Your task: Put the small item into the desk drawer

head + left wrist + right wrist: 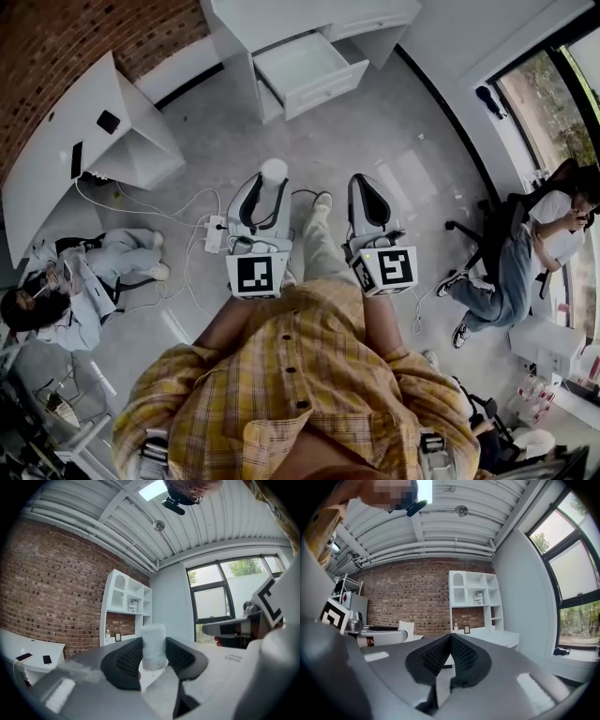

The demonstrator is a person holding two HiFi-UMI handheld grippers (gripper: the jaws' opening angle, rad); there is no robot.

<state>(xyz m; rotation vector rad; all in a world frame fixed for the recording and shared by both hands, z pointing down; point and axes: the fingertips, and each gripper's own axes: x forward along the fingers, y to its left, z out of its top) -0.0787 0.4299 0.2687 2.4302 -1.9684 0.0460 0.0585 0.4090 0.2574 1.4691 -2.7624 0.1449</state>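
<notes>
In the head view both grippers are held out in front of a person in a yellow plaid shirt, above the grey floor. My left gripper (267, 180) is shut on a small white cylinder-shaped item (273, 171). The left gripper view shows that frosted white item (153, 646) upright, pinched between the two black pads (127, 660). My right gripper (362, 182) is shut with nothing in it, its pads (461, 654) pressed together. The white desk's drawer (314, 82) stands pulled open at the top of the head view, well ahead of both grippers. What lies inside it cannot be made out.
A power strip (216, 233) and cables lie on the floor just left of my left gripper. One person sits low at the left (89, 277), another on an office chair (525, 248) at the right. A second white desk (56, 150) stands by the brick wall.
</notes>
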